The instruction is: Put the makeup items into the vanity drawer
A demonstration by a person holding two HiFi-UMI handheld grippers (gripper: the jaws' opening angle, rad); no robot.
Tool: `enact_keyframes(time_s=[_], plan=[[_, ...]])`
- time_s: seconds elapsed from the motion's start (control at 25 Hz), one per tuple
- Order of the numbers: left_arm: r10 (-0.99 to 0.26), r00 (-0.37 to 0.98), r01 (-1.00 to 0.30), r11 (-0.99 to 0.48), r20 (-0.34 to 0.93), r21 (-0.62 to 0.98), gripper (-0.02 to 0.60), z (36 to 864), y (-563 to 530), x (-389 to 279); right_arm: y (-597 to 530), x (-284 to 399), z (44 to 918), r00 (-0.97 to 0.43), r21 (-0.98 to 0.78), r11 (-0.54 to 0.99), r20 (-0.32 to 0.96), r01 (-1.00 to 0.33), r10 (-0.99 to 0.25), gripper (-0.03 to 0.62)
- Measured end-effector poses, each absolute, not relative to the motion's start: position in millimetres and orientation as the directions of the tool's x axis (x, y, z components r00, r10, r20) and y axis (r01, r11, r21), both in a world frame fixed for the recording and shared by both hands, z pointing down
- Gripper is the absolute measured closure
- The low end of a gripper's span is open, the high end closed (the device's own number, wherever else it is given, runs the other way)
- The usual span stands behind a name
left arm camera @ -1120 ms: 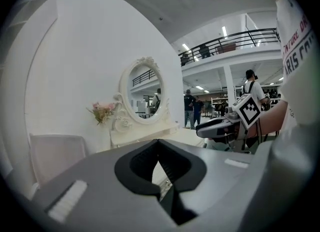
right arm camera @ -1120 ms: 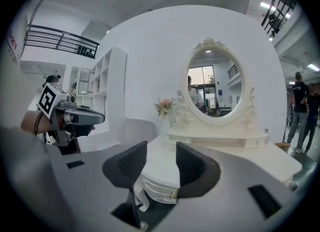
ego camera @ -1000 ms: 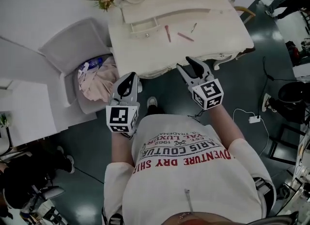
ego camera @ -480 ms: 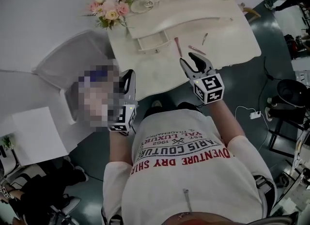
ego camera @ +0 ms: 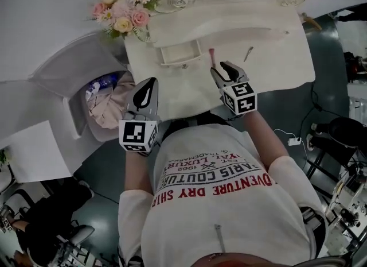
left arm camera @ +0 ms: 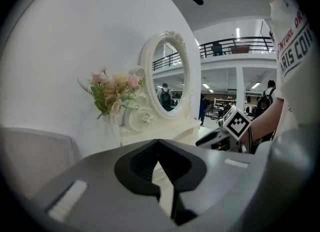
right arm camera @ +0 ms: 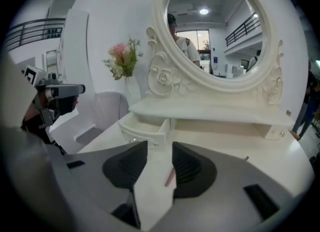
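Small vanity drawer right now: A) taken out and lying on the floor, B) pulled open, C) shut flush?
B: the drawer sticks out with its inside showing, in both the right gripper view and the head view.

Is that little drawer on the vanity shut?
No, the drawer stands pulled out toward the camera, with its open inside showing in the right gripper view.
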State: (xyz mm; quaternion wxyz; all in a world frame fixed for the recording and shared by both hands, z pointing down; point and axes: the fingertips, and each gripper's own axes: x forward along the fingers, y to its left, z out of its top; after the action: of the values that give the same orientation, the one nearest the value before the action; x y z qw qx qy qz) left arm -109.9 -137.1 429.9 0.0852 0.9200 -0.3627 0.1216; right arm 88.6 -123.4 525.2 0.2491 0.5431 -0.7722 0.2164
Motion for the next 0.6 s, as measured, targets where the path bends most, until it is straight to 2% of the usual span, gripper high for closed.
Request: enact_keyframes(time_s=[0.32, 0.6], plan=[[-0.671, 0.659, -0.734, -0.673, 0.34, 0.093, 0.572, 460, -149, -92, -141, 104, 589, -0.334, -0.145, 0.337, 0.719, -0.93, -0.61, 0.441], [-0.706, 0.603, -0.779, -0.621, 0.372, 0.085, 0.572, 468, -155, -96, -162, 111, 620, -0.342, -0.257, 0.227, 0.759, -0.939, -0.555, 0.442]])
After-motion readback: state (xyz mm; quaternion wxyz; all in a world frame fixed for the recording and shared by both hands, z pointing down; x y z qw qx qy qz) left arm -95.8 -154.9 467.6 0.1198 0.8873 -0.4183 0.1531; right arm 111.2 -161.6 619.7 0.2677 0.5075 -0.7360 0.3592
